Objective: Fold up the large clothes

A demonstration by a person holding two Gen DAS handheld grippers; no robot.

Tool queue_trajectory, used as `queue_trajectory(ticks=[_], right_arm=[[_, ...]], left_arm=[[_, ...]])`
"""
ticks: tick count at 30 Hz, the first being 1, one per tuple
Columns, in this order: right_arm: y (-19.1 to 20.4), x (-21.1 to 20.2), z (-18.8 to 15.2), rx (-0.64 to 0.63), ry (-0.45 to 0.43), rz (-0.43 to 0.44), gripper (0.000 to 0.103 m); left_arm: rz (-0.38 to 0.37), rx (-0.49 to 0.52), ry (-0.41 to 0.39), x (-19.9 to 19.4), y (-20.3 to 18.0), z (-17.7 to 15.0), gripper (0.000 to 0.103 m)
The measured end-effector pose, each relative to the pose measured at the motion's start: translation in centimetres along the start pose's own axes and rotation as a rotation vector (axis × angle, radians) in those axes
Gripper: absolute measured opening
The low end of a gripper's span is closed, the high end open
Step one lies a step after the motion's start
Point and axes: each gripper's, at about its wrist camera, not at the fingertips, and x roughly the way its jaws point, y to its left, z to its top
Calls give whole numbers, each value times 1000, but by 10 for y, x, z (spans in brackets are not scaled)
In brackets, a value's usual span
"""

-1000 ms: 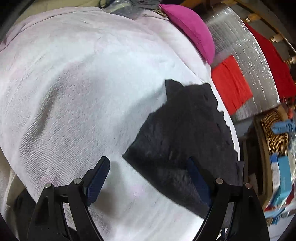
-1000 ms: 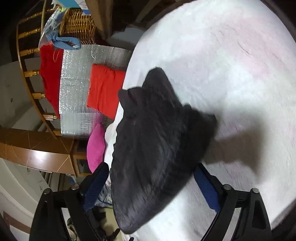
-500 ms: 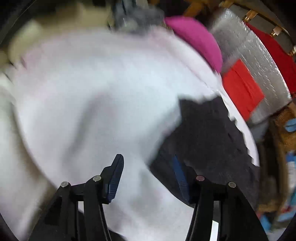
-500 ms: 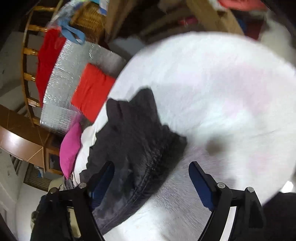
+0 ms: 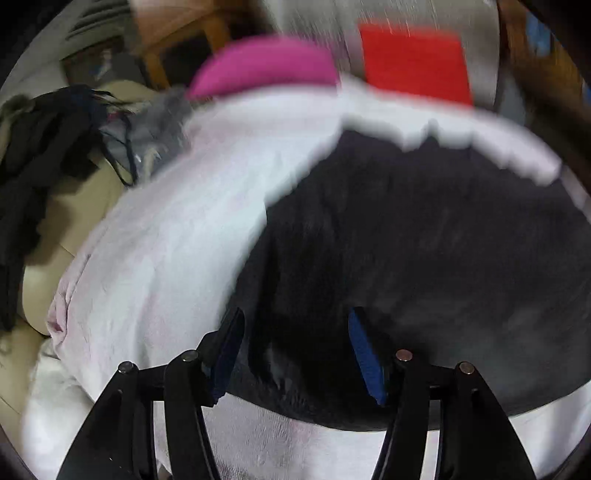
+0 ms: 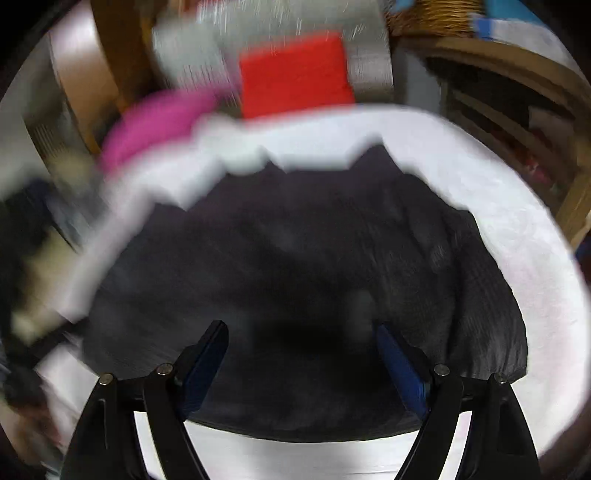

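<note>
Both hand-held grippers are spread wide with nothing between their blue pads. Seen from the left wrist, the left hand-held gripper (image 5: 295, 350) hangs over the near left corner of a dark charcoal garment (image 5: 424, 251), which lies flat on a white textured blanket (image 5: 173, 236); one finger (image 5: 229, 347) sits at the garment's left edge and the other over the dark cloth, but whether they touch it cannot be told. This view alone shows what lies left of the blanket: a heap of black clothing (image 5: 33, 155) on a beige surface (image 5: 66, 206), and a crumpled grey piece with dark cords (image 5: 151, 136). Beyond the blanket's far edge are a magenta cushion (image 5: 266, 62) and a flat red cloth (image 5: 413, 62) on a silver foil-like sheet (image 5: 317, 22), all blurred.

From the right wrist, the right hand-held gripper (image 6: 301, 362), also released, sits over the middle of the garment's near edge, and here the garment (image 6: 314, 266) fills most of the frame, with its right side and near right corner showing against the blanket (image 6: 535, 266). Only this view takes in a woven wicker basket (image 6: 436, 14) at the top right and curved wooden shelving (image 6: 517, 92) beside it. The magenta cushion (image 6: 155, 122) and red cloth (image 6: 295, 74) appear again, heavily smeared, as is the whole left side.
</note>
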Motion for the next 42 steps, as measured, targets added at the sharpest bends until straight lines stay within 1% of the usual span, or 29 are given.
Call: queue_trajectory(ticks=[2, 4, 5, 6, 8, 10, 13, 14, 15, 19, 20, 21, 22, 23, 24, 25, 26, 28, 30, 31, 32, 33, 34, 35, 36, 38, 39, 40, 42], right_arm=[[-2, -7, 4, -15, -3, 1, 85], [-13, -27, 17, 15, -50, 67, 85], [-22, -37, 27, 32, -79, 75, 85], [-31, -43, 40, 39, -107, 76, 85], [-46, -43, 68, 41, -133, 88, 85], [-68, -27, 103, 68, -123, 88, 85], [-90, 5, 144, 108, -96, 83, 85], [-95, 20, 158, 113, -68, 103, 85], [-92, 33, 170, 112, -42, 123, 85], [-92, 68, 190, 81, 35, 109, 83], [-93, 74, 192, 79, 50, 115, 80], [-93, 81, 192, 71, 71, 125, 55], [-89, 88, 192, 59, 96, 103, 24], [-89, 93, 192, 45, 113, 80, 16], [-88, 96, 195, 37, 117, 75, 10], [-88, 97, 194, 34, 108, 64, 8], [-91, 93, 193, 39, 89, 55, 8], [-101, 94, 194, 81, 79, 39, 8], [-105, 107, 189, 104, 126, 7, 8], [-102, 106, 188, 98, 113, 6, 12], [-99, 101, 187, 99, 87, 20, 13], [-98, 94, 186, 109, 67, 45, 21], [-98, 86, 186, 122, 53, 61, 47], [-98, 78, 185, 135, 34, 63, 71], [-98, 63, 183, 154, -15, 59, 95], [-93, 29, 177, 166, -111, 67, 95], [-90, 17, 172, 167, -130, 91, 95], [-84, 4, 164, 160, -143, 129, 95], [-72, -13, 147, 123, -144, 167, 95]], left_arm=[[-18, -22, -13, -3, 9, -2, 62], [-71, -78, -28, -16, 28, 11, 62], [-94, -97, -40, -18, 34, 20, 64], [-135, -130, -68, -22, 46, 35, 72], [-171, -152, -99, -19, 56, 59, 83], [-169, -98, -110, -2, 55, 88, 83], [-209, -65, -25, 39, 48, 121, 83], [-247, -90, 11, 55, 49, 132, 83], [-255, -110, 25, 64, 50, 140, 83], [-321, -97, 83, 95, 38, 165, 83], [-326, -85, 101, 102, 34, 170, 83], [-314, -78, 102, 107, 31, 175, 83], [-303, -59, 97, 112, 27, 178, 83], [-300, -37, 94, 116, 23, 180, 69], [-313, -27, 111, 122, 21, 182, 20], [-337, -43, 176, 133, 19, 185, 3], [-333, -78, 199, 140, 22, 187, 1], [-211, -81, 173, 145, 23, 185, 0], [-189, -135, 256, 165, 32, 173, 0], [-200, -152, 264, 167, 36, 168, 0], [-227, -167, 222, 159, 42, 164, 0], [-230, -171, 180, 147, 46, 161, 0], [-221, -170, 147, 135, 50, 159, 2], [-210, -170, 125, 125, 52, 158, 16], [-196, -158, 85, 107, 54, 155, 41], [-149, -113, -22, 73, 52, 149, 67], [-113, -97, -80, 55, 52, 144, 74], [-92, -79, -117, 42, 49, 139, 76], [-96, -28, -144, 26, 43, 130, 80]])
